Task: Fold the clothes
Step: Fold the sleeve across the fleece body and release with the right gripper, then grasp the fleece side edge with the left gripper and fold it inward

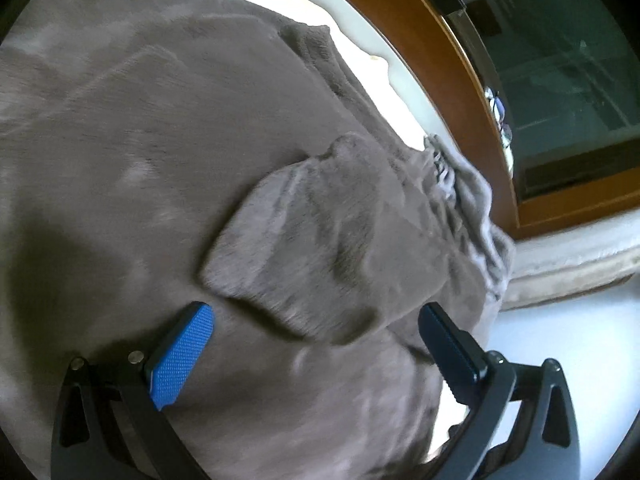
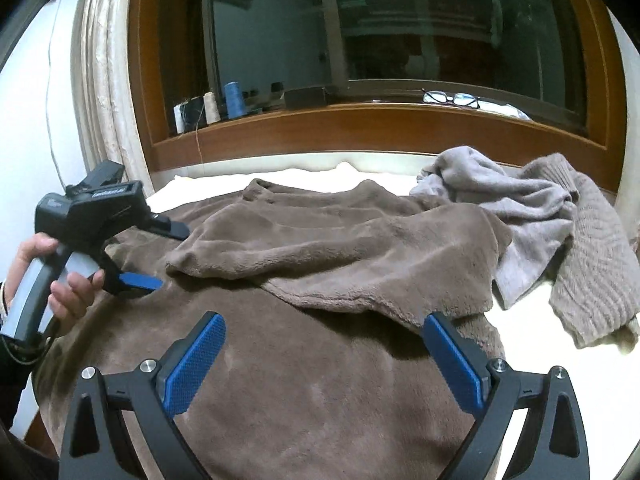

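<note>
The brown fleece top [image 2: 304, 360] lay spread across the white bed [image 2: 528, 312], and one sleeve [image 2: 340, 256] already lay folded across the body of the garment, its cuff end near the left gripper [image 2: 160, 258]. In my judgement the fold was somewhere in its middle: the sleeve lay across, but the body below it was still open and flat. To do this part well, whichever edge was taken next wanted a pinch on the fleece's hem rather than on the thick pile, a low carry so that the laid sleeve was not dragged off, and both sides kept level so the crease came out straight; thick plush like this would likely slide over itself and spring back, so pressing the fold down would help. Both claws stood wide and held nothing. In the left wrist view the left gripper [image 1: 316, 320] hovered just over the fleece with the sleeve's cuff end [image 1: 304, 256] lying right ahead of its parted fingers, close to them but not between them. In the right wrist view the right gripper [image 2: 324, 338] hung above the body of the top, with the folded sleeve's lower edge just ahead of its fingertips; whether the fingers touched the cloth could not be told. A grey knit sweater [image 2: 532, 216] lay crumpled to the right, well clear of both claws, below the wooden window sill [image 2: 360, 128].
</note>
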`<state>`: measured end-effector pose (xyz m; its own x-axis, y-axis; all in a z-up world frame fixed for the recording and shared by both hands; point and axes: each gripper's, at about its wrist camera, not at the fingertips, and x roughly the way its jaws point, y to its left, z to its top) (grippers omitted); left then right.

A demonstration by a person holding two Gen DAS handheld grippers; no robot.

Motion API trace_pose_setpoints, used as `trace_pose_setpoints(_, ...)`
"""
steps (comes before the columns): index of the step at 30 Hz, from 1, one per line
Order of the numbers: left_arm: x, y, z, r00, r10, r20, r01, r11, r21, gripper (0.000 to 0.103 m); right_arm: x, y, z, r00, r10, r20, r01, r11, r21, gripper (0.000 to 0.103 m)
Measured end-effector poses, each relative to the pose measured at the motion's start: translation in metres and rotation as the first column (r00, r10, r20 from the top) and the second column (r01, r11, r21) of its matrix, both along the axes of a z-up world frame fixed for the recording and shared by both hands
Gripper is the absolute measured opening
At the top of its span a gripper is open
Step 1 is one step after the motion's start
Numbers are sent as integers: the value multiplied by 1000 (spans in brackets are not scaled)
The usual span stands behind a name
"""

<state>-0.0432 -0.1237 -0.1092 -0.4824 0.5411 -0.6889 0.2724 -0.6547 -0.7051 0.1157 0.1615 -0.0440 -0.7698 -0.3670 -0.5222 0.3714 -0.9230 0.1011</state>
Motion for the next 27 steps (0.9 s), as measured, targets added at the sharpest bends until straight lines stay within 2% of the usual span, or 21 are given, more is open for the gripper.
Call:
trace_pose_setpoints(2, -10, 3, -3, 1000, 13, 4, -13, 999, 41, 89, -1, 3, -2, 1000, -7, 4, 7, 1000, -20, 101)
trace_pose_setpoints(3, -14, 5, -5, 1000, 18, 6, -18, 998, 61, 75, -2, 5, -3, 1000, -10, 6, 11, 1000, -27, 101)
trace_pose_setpoints(4, -19, 10, -7, 1000, 7, 7, -8, 997, 75, 56, -2, 6, -3, 1000, -14, 9, 14, 999, -34, 101)
trace_pose_setpoints(5, -26, 15, -11, 1000, -8, 15, 7, 996, 84, 47, -2, 7, -4, 1000, -18, 11, 18, 999, -41, 101)
trace_pose_setpoints(7, -32, 17, -16, 999, -10, 31, 7, 996, 85, 17, -3, 9, -5, 1000, -22, 15, 22, 999, -49, 101)
trace_pose_setpoints(8, -35, 17, -17, 999, -7, 33, 5, 996, 85, 13, -3, 10, -5, 1000, -27, 15, 27, 998, -49, 101)
trace_pose_setpoints(10, -35, 9, -9, 1000, 18, 1, -18, 996, 84, 10, -3, 10, -5, 999, -35, 12, 36, 998, -42, 101)
trace_pose_setpoints(12, -33, -2, 9, 996, 56, -70, -51, 997, 64, 10, -2, 11, -6, 999, -43, 9, 44, 999, -33, 101)
trace_pose_setpoints(14, -24, -21, 35, 982, 103, -159, -99, 995, 31, 10, -2, 12, -7, 999, -51, 15, 52, 998, -21, 101)
trace_pose_setpoints(15, -19, -29, 46, 973, 117, -200, -121, 993, -7, 10, -4, 12, -8, 998, -57, 26, 58, 998, -16, 101)
trace_pose_setpoints(16, -12, -35, 56, 965, 121, -233, -142, 987, -75, 10, -6, 12, -10, 997, -65, 39, 65, 998, -11, 101)
trace_pose_setpoints(17, -5, -40, 66, 957, 121, -263, -163, 976, -144, 10, -9, 13, -12, 996, -72, 54, 73, 997, -6, 101)
trace_pose_setpoints(19, 4, -44, 69, 960, 86, -268, -165, 944, -286, 13, -15, 14, -15, 992, -88, 88, 88, 996, 3, 101)
trace_pose_setpoints(22, 7, -34, 48, 979, -27, -202, -77, 868, -491, 15, -22, 15, -20, 985, -112, 130, 110, 994, 19, 101)
trace_pose_setpoints(25, 13, -27, 20, 987, -106, -123, 10, 798, -603, 24, -27, 16, -23, 978, -142, 151, 135, 989, 59, 101)
trace_pose_setpoints(27, 14, -28, 20, 983, -118, -138, 10, 796, -605, 28, -28, 12, -20, 977, -156, 142, 141, 984, 107, 101)
